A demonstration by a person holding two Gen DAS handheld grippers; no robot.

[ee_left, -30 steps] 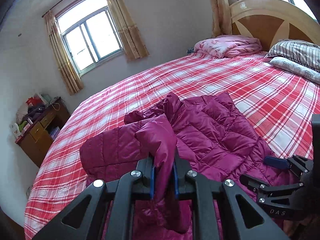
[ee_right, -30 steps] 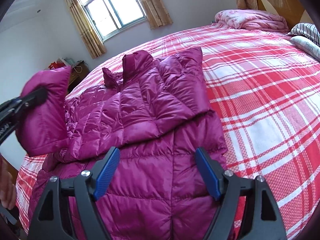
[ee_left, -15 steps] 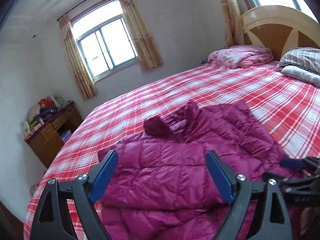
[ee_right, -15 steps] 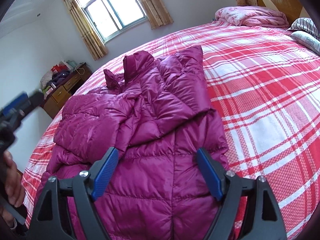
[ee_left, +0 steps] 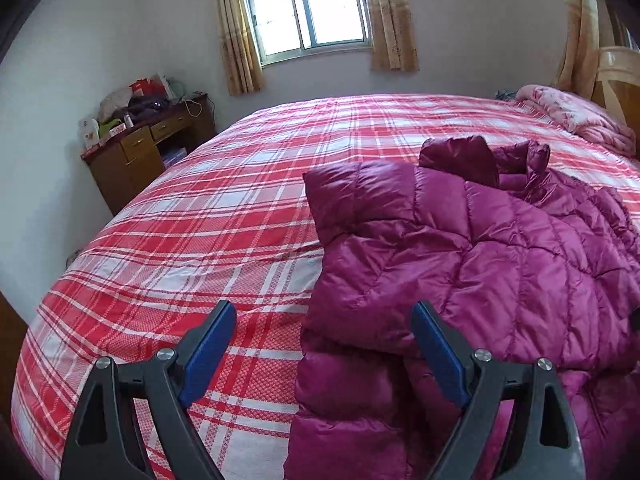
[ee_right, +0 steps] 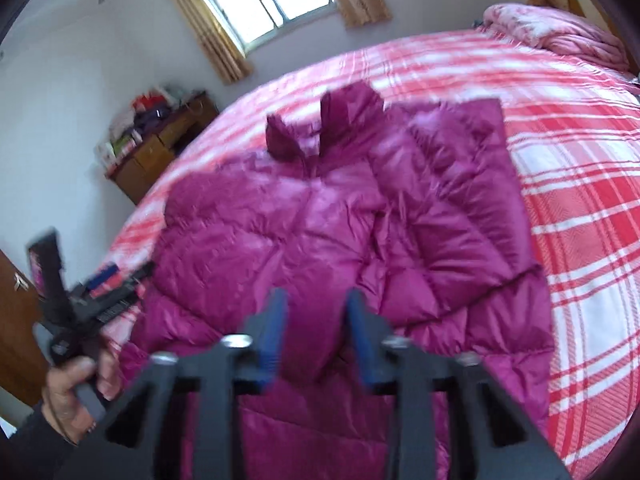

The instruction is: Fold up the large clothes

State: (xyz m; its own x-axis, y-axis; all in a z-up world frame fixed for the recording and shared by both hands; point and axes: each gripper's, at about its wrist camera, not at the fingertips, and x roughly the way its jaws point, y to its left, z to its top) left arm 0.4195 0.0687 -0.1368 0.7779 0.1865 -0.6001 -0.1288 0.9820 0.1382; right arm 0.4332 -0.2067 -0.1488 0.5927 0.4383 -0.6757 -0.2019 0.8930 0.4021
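Observation:
A magenta quilted puffer jacket lies on the red plaid bed, both sleeves folded in over its body; it also shows in the right wrist view. My left gripper is open and empty, over the jacket's near left edge. It also appears at the left of the right wrist view, held in a hand. My right gripper has its jaws narrowed around a fold of the jacket's lower middle; the view is blurred.
A wooden dresser with clutter stands at the far left wall. A pink folded blanket lies by the headboard. A curtained window is behind the bed.
My left gripper let go of the sleeve, which now lies folded across the jacket, and swung left. My right gripper narrowed from wide open onto a fold of the jacket.

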